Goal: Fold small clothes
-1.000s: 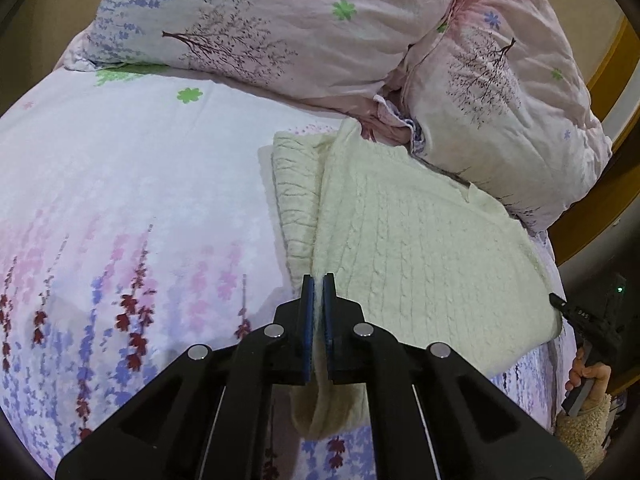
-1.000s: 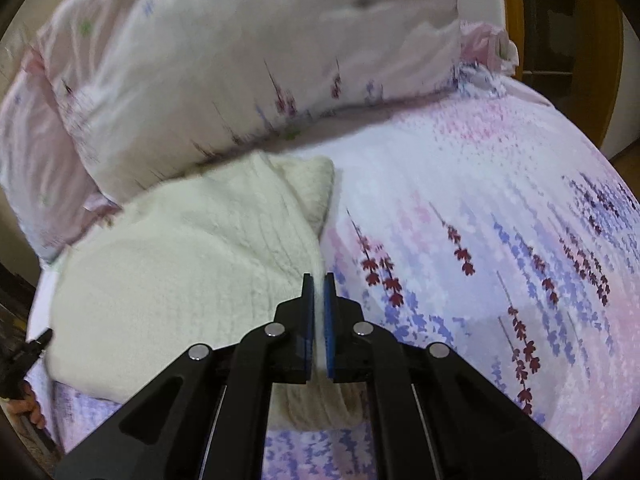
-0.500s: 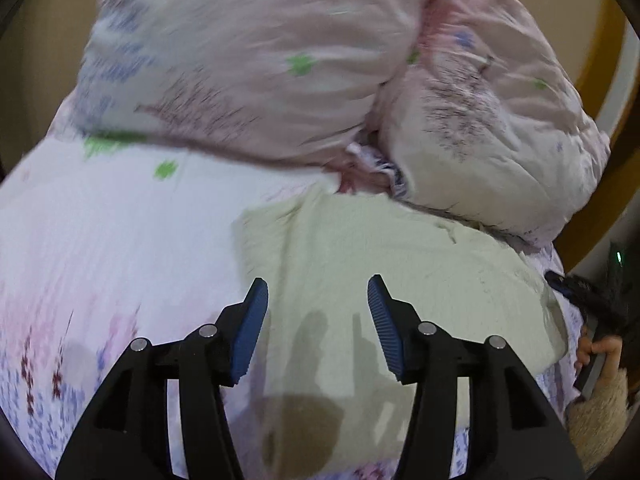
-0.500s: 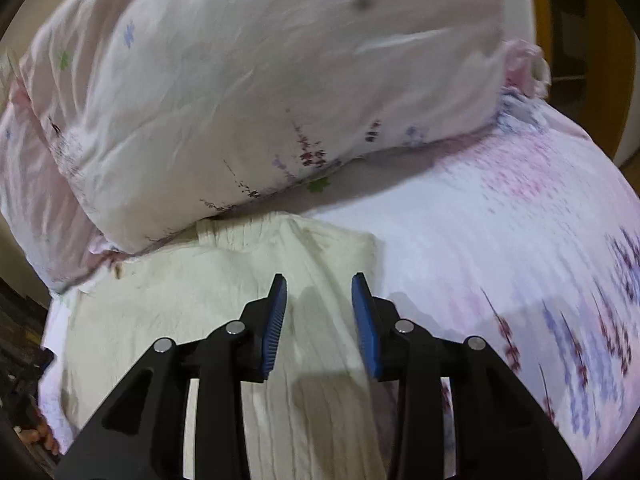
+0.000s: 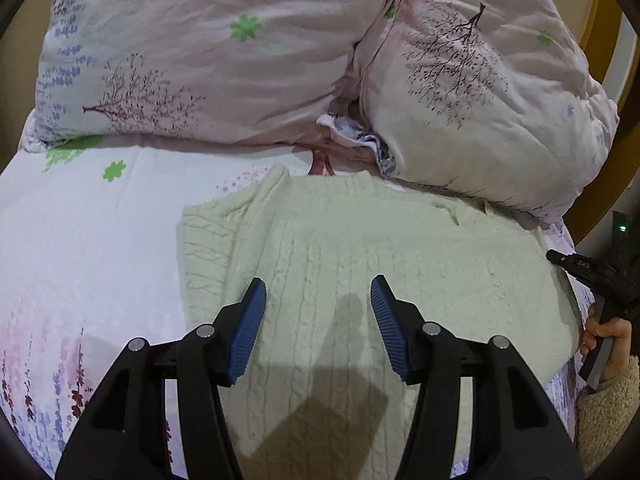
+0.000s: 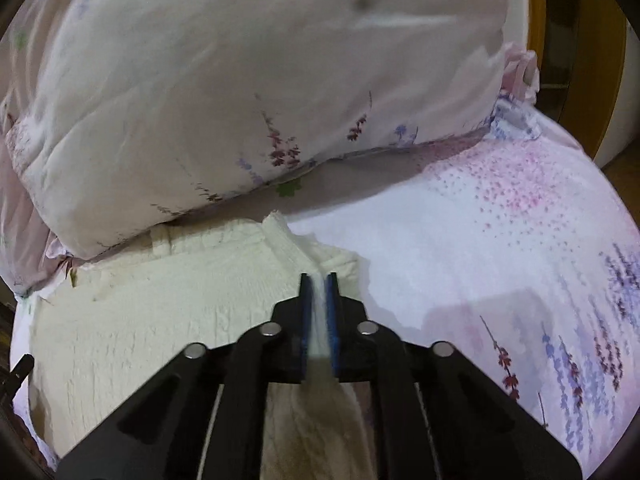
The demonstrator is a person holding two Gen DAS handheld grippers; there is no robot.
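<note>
Showing no readable writing or brand anywhere. Lying flat on the floral bedsheet (image 5: 80,240), just in front of the pillows (image 5: 208,52): a cream cable-knit sweater (image 5: 360,248), partly folded, long axis running left to right along the pillows, collar edge toward them, cable ribs running from pillows toward the camera, a folded sleeve layer showing at the sweater's left edge. Hovering over the sweater's near part, tilted downward: the left gripper (image 5: 318,320), blue pads (image 5: 248,332) spread wide, holding nothing. Reaching in at the sweater's right edge, a hand in a fleecy cuff on its handle: the right gripper (image 6: 319,312), pads pinching a raised ridge of sweater fabric between them.
</note>
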